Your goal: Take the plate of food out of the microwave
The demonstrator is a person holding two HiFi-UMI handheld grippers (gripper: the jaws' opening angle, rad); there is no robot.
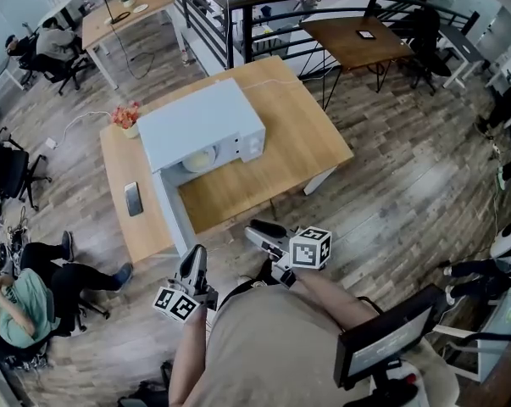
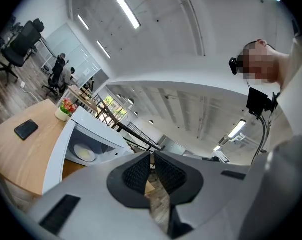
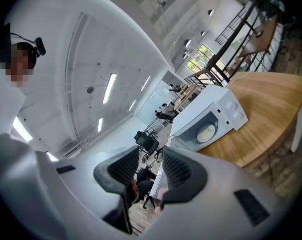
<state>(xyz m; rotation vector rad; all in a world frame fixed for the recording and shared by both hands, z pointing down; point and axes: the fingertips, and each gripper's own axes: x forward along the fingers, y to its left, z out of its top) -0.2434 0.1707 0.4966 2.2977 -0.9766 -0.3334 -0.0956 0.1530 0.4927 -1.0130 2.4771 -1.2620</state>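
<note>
- The left grey two-jaw gripper point(image 1: 195, 254), in the person's left hand at the near table edge, has its black ribbed pads drawn almost together. Only a slit shows between them and nothing is in it.
- The right grey two-jaw gripper point(image 1: 259, 230), at 3 o'clock of the left one, has a narrow but clear gap between its pads and is empty. Both grippers are well apart from the plate.
- The white microwave door point(image 1: 172, 210) stands swung open at 12 o'clock of the left gripper.
- A dark flat phone point(image 1: 133, 198) lies on the light wooden table point(image 1: 297, 134) at 9 o'clock of the door.
- The round pale plate of food point(image 1: 200, 158) sits inside the white box-shaped microwave point(image 1: 208, 121), on the cavity floor. Its food is a flat, cream-yellow mound.
- A small pot of red flowers point(image 1: 126, 119) stands at 9 o'clock of the microwave.
</note>
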